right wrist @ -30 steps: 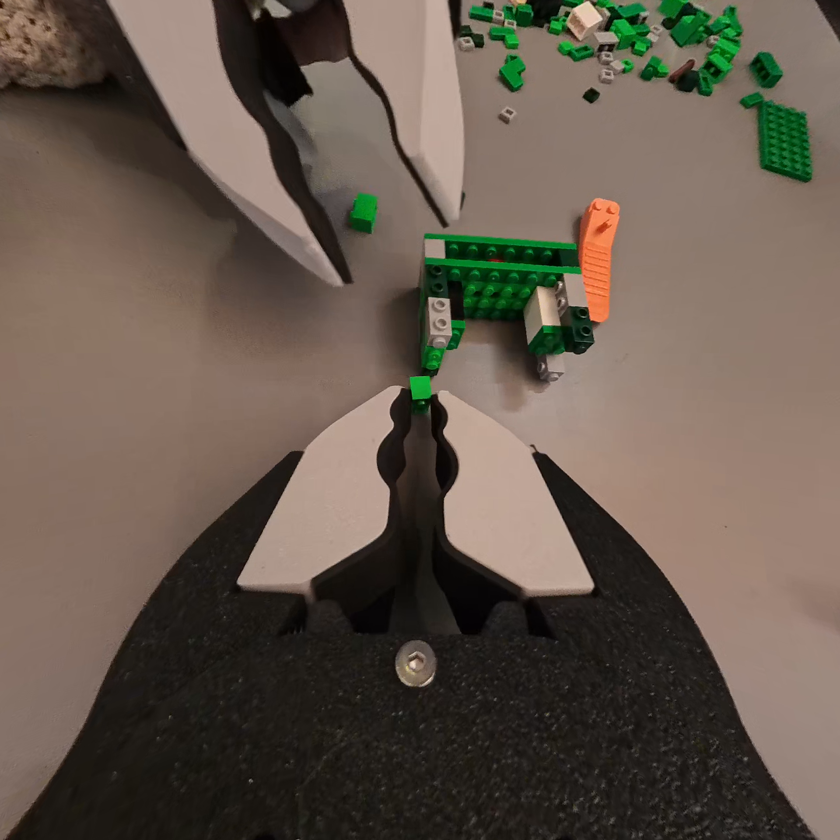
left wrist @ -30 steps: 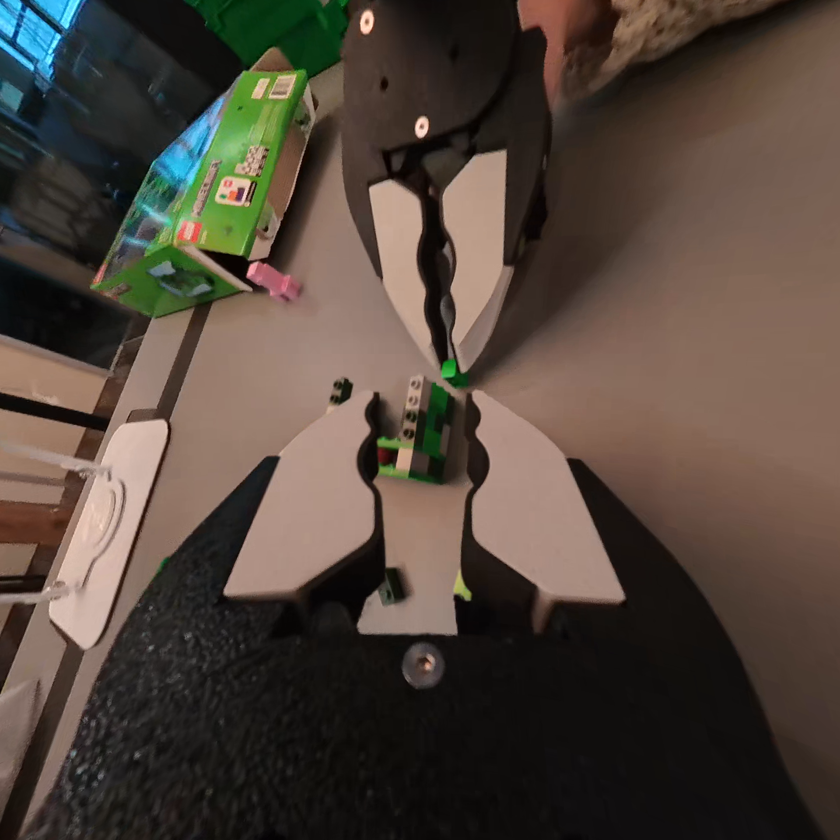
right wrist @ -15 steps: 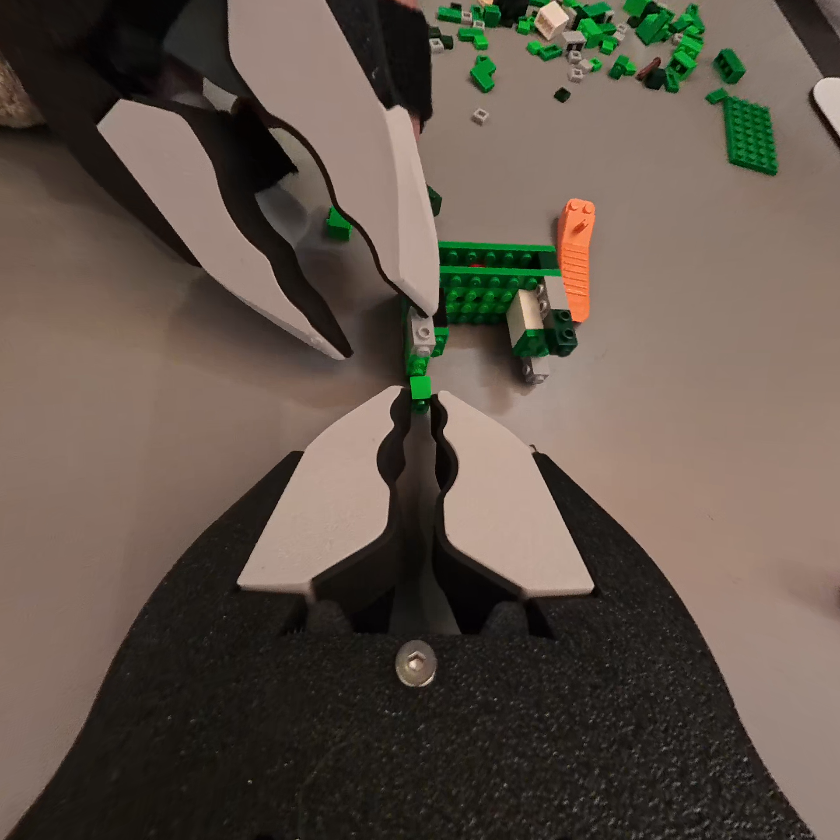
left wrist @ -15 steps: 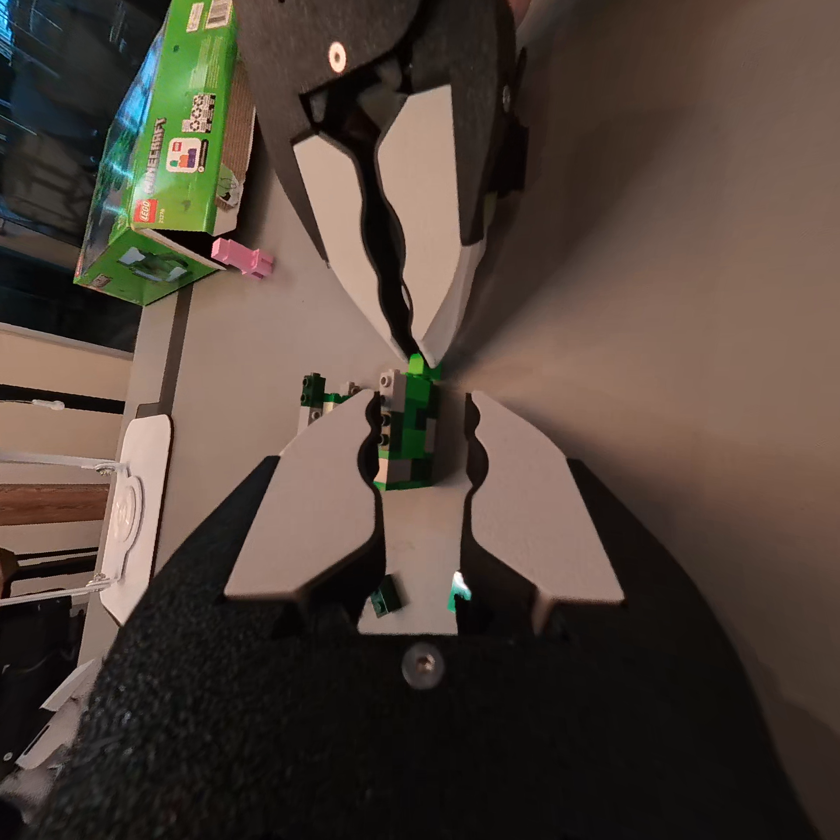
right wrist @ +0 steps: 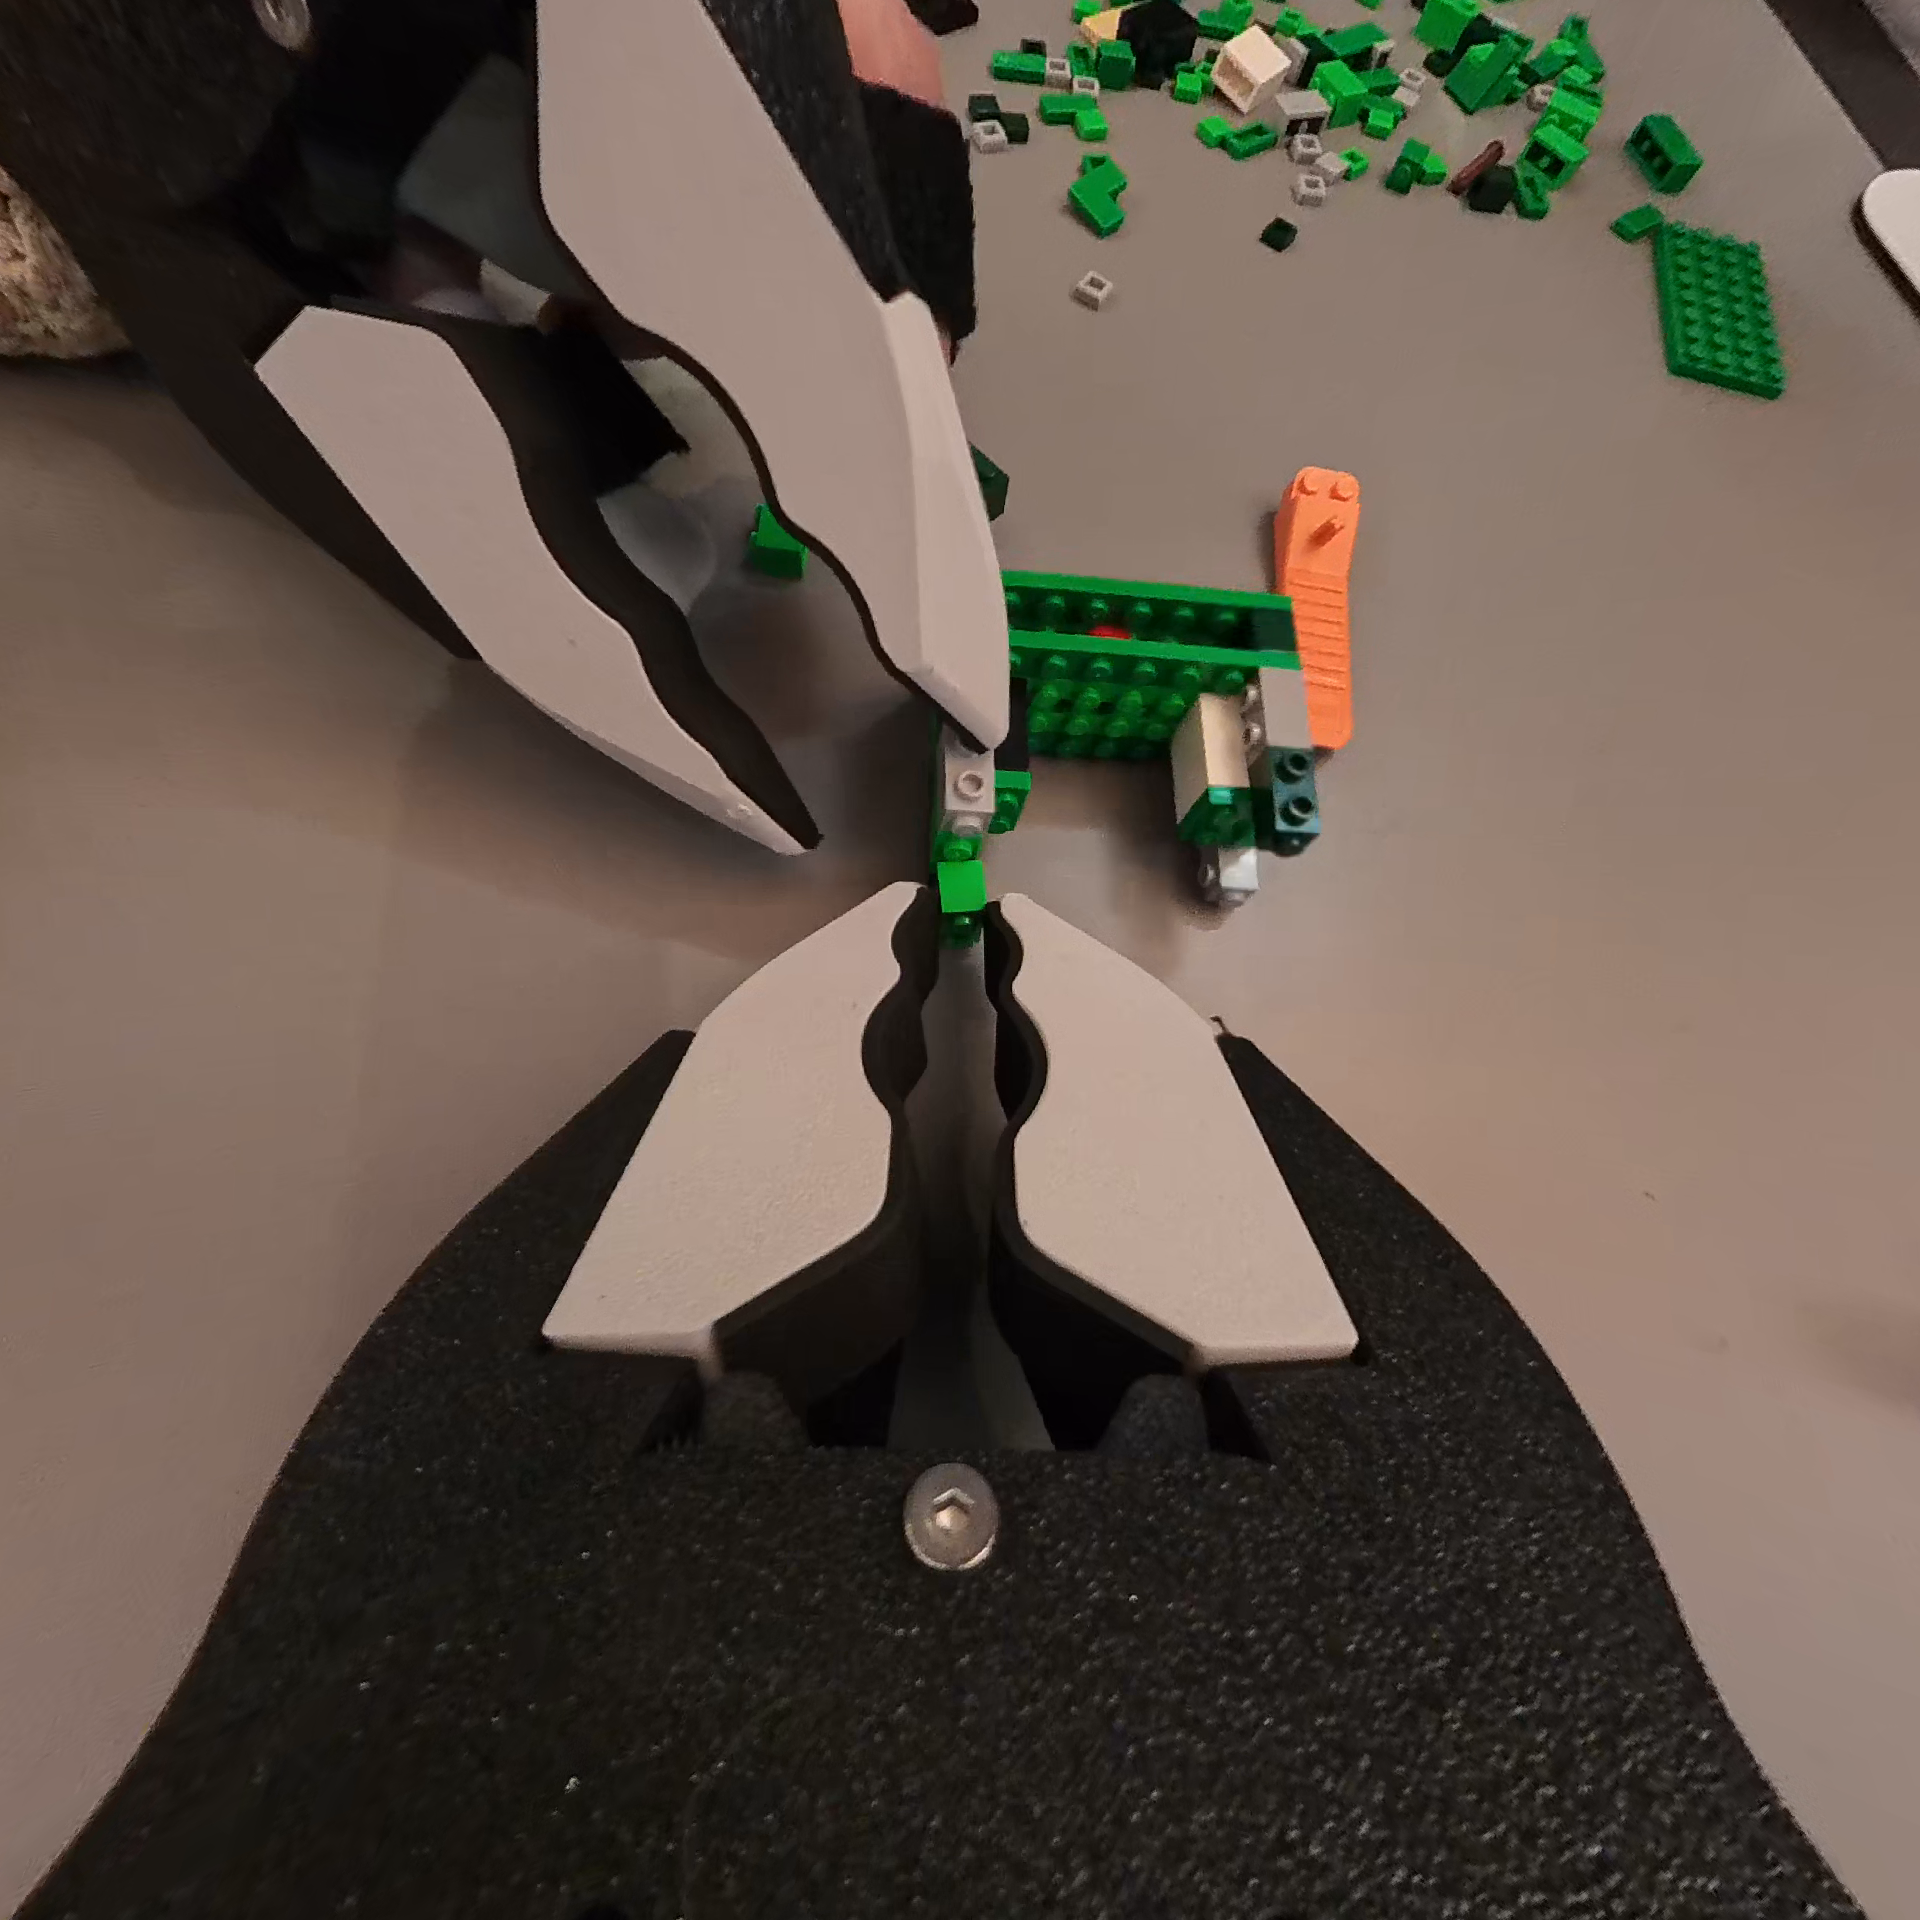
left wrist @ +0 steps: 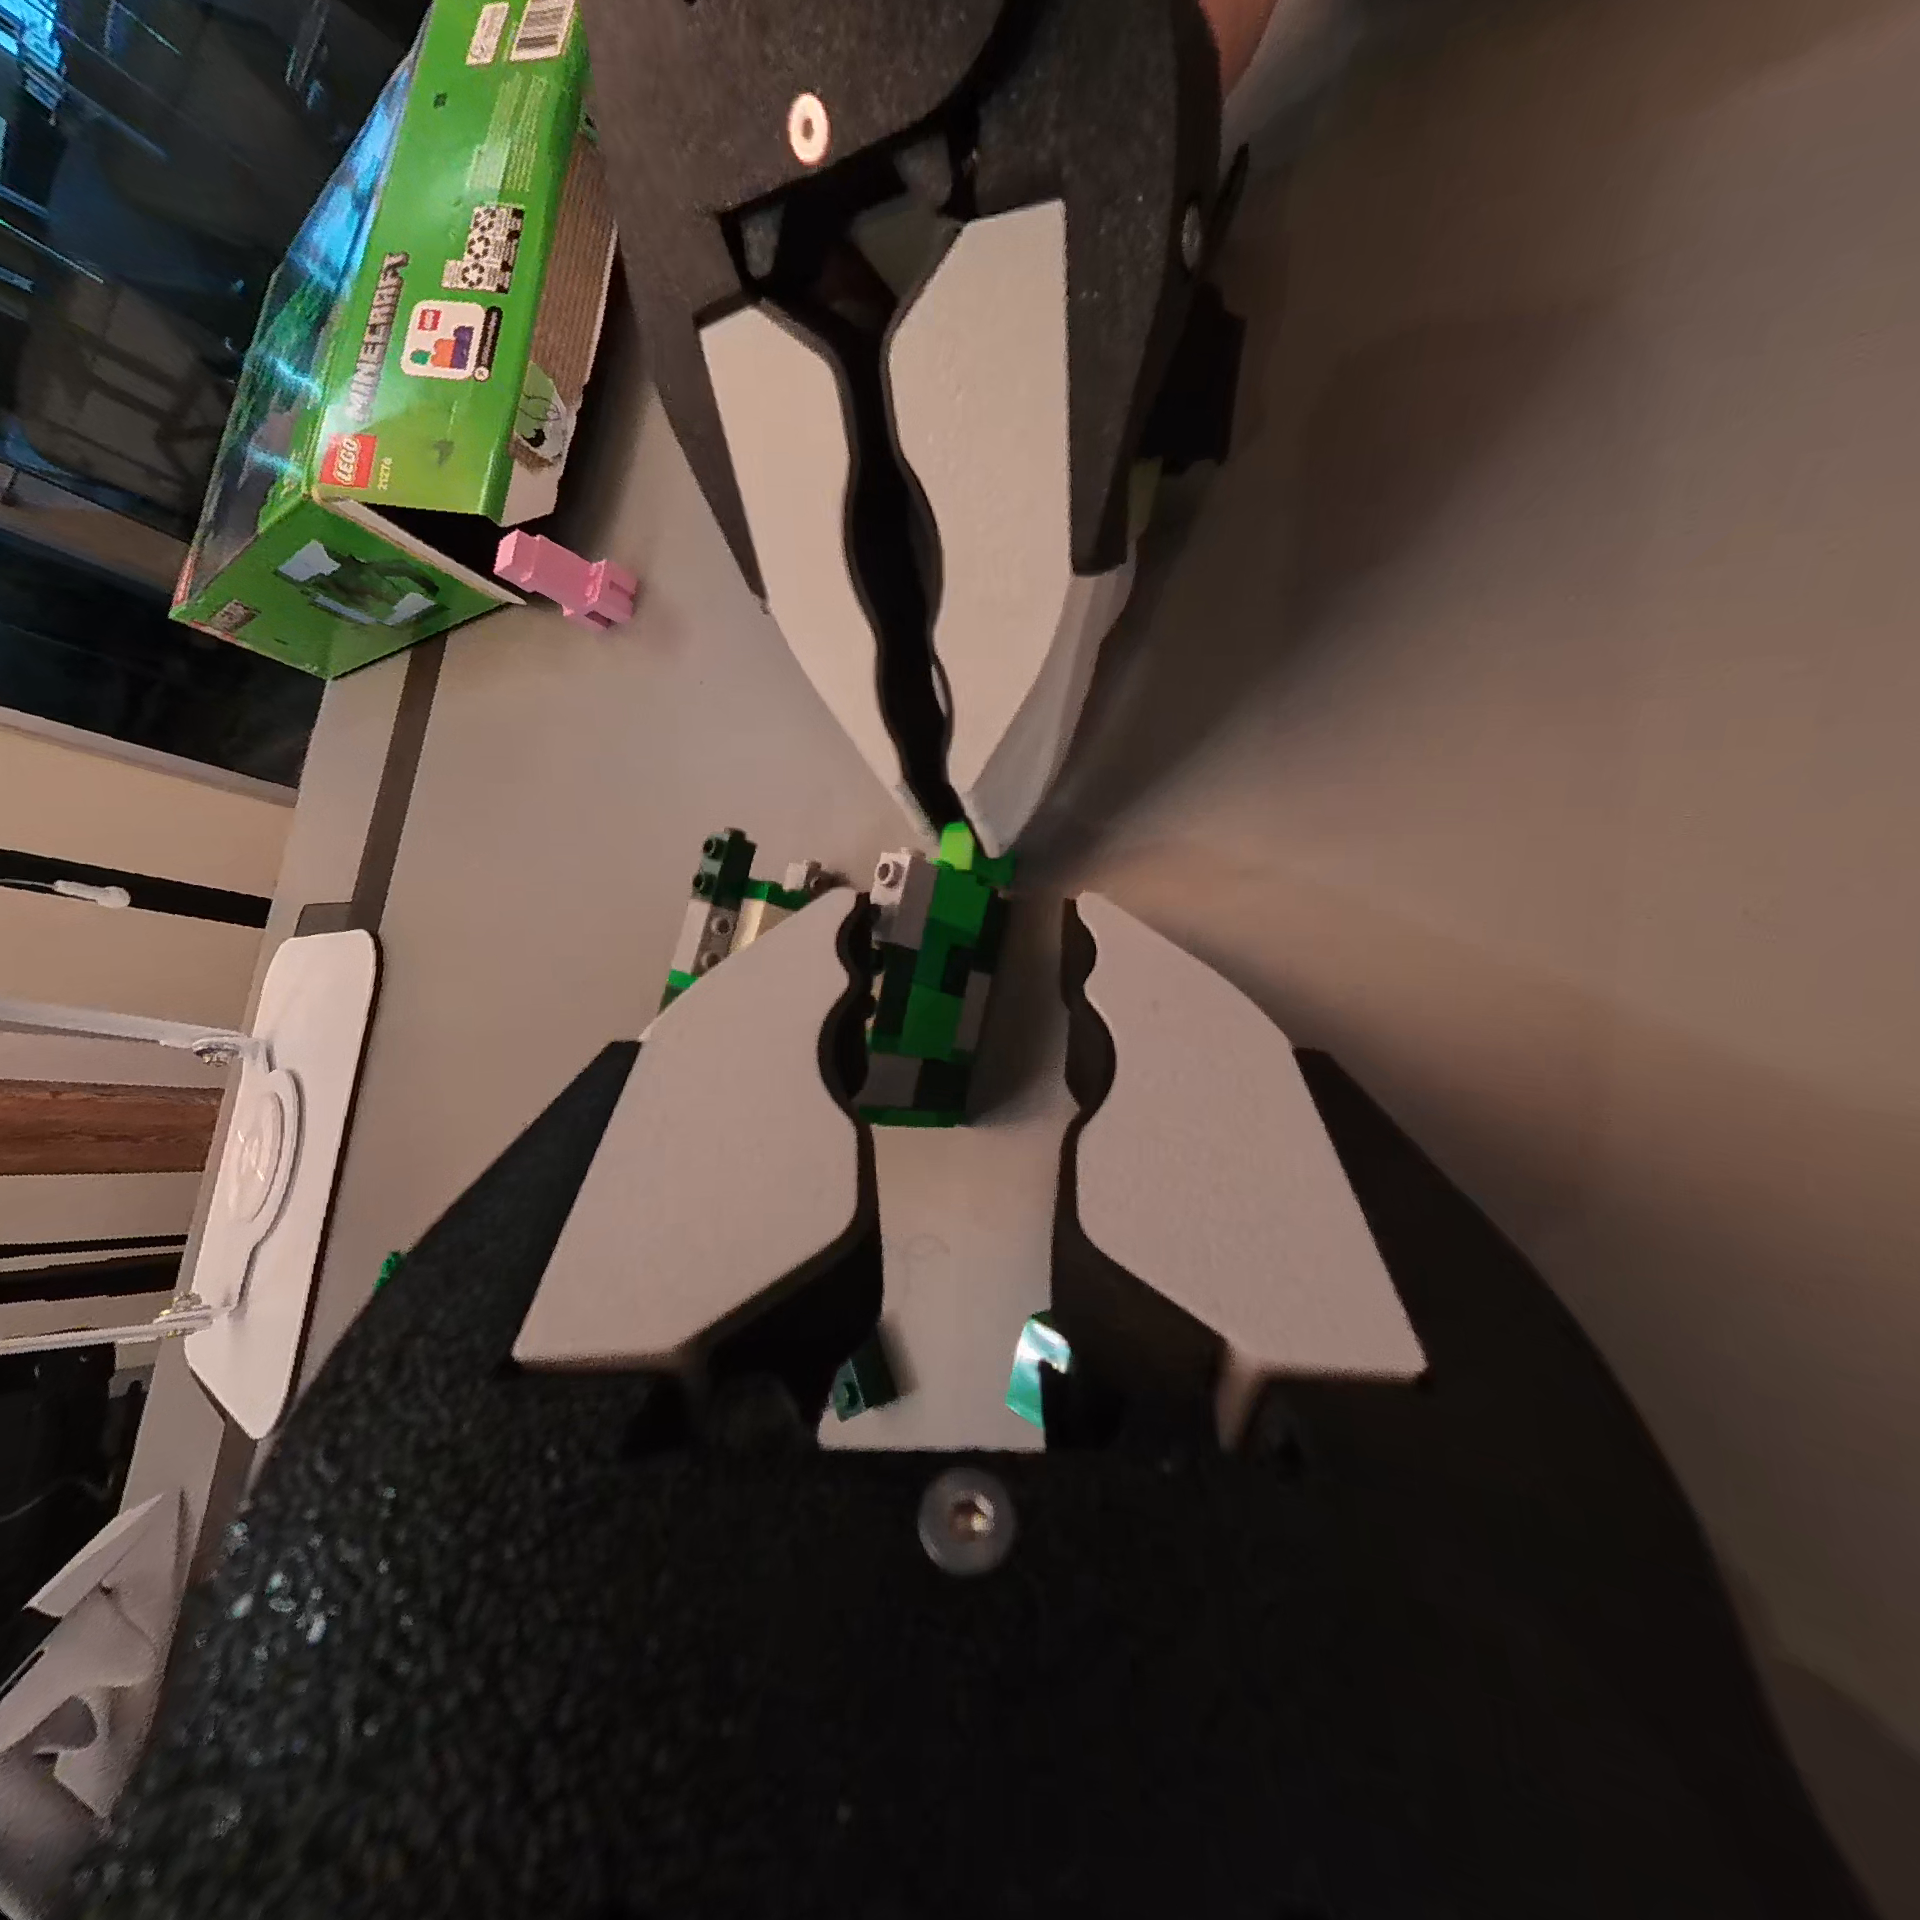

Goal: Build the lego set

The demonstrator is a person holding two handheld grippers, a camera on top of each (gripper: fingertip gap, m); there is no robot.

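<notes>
Fingers of the right gripper (right wrist: 958, 906) pinch a small green brick (right wrist: 958, 886) at their tips, and the brick touches the near end of the green lego build (right wrist: 1132, 686) out on the grey table (right wrist: 1558, 831). The left gripper (left wrist: 961, 961) is spread wide, with one end of the build between its fingers but no squeeze on it. An orange brick tool (right wrist: 1317, 613) lies just beside the build's far right side. Loose bricks (right wrist: 1351, 94) lie in a pile by the table's far edge. A green box (left wrist: 416, 343) and a pink piece (left wrist: 566, 577) sit near another edge.
</notes>
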